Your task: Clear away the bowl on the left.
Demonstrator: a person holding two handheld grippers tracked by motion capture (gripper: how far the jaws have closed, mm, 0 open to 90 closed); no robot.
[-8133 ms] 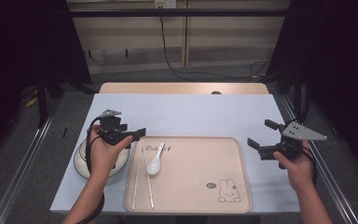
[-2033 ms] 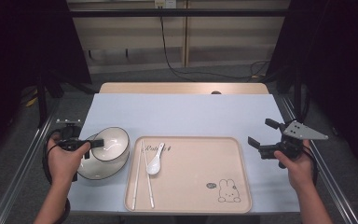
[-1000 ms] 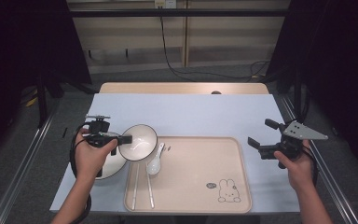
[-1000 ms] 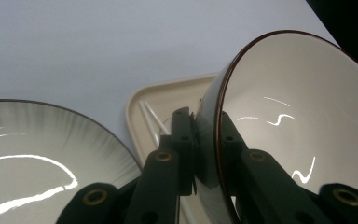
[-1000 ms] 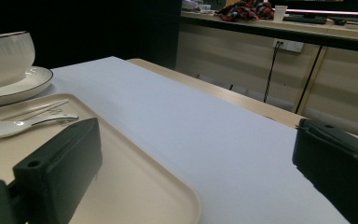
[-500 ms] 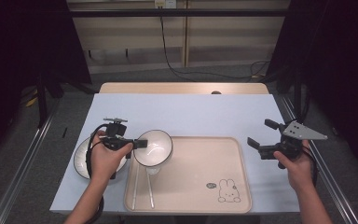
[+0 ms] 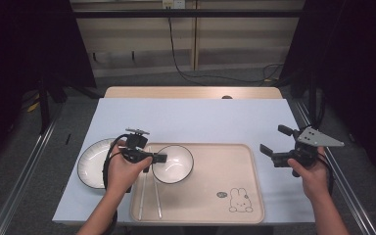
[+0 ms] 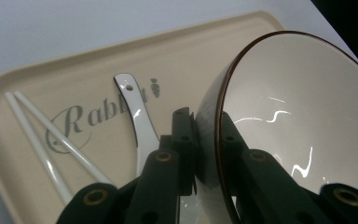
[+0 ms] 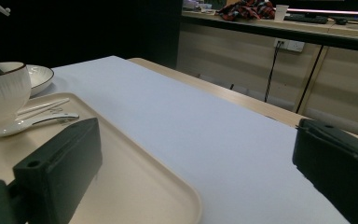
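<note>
My left gripper (image 7: 159, 158) is shut on the rim of a white bowl with a dark edge (image 7: 172, 164), one jaw inside and one outside. It holds the bowl over the left part of a beige tray (image 7: 215, 196). In the left gripper view the bowl (image 8: 298, 121) stands tilted on the gripper (image 8: 207, 135), above a white spoon (image 8: 137, 116) and white chopsticks (image 8: 51, 140) lying on the tray. My right gripper (image 7: 273, 141) is open and holds nothing, to the right of the tray. In its own view the right gripper (image 9: 196, 163) looks across the tray rim at the bowl (image 9: 2, 93).
A white plate (image 7: 95, 163) lies on the blue-white table cover left of the tray, under my left forearm's cable. The chopsticks (image 7: 149, 196) run along the tray's left side. A rabbit print (image 7: 239, 199) marks the tray's near right corner.
My left gripper has carried the bowl to the right, from beside the plate to over the tray's left part above the spoon, and slightly down. The right gripper has stayed still.
</note>
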